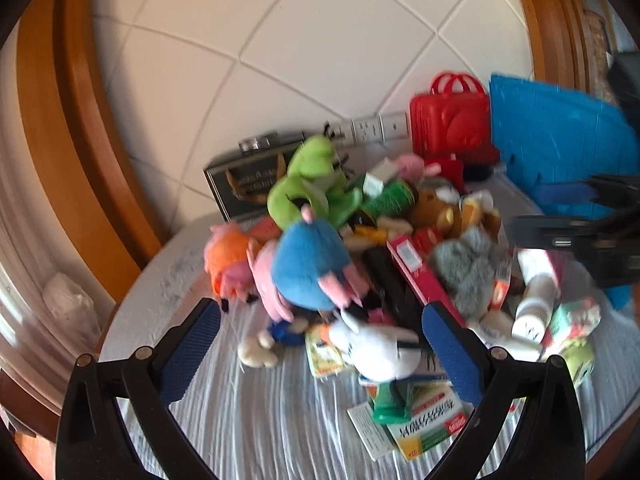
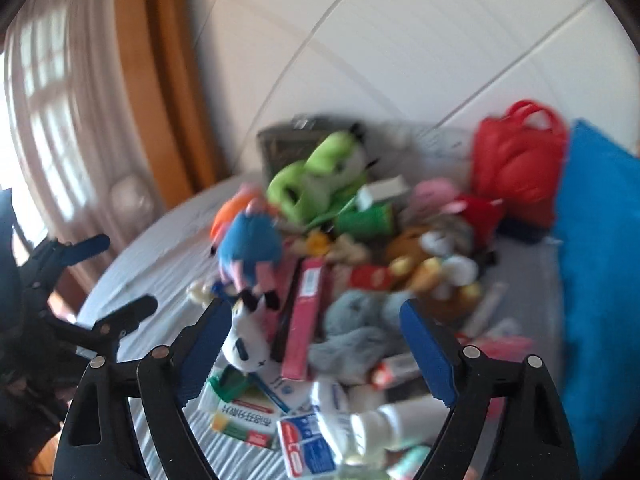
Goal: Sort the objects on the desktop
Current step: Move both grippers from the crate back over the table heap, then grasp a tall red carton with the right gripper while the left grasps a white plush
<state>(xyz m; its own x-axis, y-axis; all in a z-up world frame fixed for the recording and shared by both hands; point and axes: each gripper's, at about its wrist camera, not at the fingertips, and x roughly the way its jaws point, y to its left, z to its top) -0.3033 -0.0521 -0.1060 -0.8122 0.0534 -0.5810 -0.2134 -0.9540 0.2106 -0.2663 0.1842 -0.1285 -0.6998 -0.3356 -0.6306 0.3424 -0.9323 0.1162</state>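
A heap of plush toys, boxes and bottles lies on a white-clothed table [image 1: 248, 420]. In the left wrist view my left gripper [image 1: 320, 344] is open and empty above the heap's near side, over a blue plush [image 1: 308, 268] and a white plush [image 1: 380, 348]. A green plush [image 1: 308, 184], a grey plush [image 1: 468, 272], a long red box [image 1: 424, 280] and a white bottle [image 1: 534, 304] lie in the heap. In the right wrist view my right gripper [image 2: 316, 344] is open and empty above the red box [image 2: 306, 316] and grey plush [image 2: 352, 336]. The view is blurred.
A red plastic case [image 1: 448, 120] and a blue bin [image 1: 560, 152] stand at the back right. A dark framed box [image 1: 244, 184] leans on the tiled wall. Medicine boxes [image 1: 428, 428] lie at the near edge. A wooden frame [image 1: 80, 160] runs at left.
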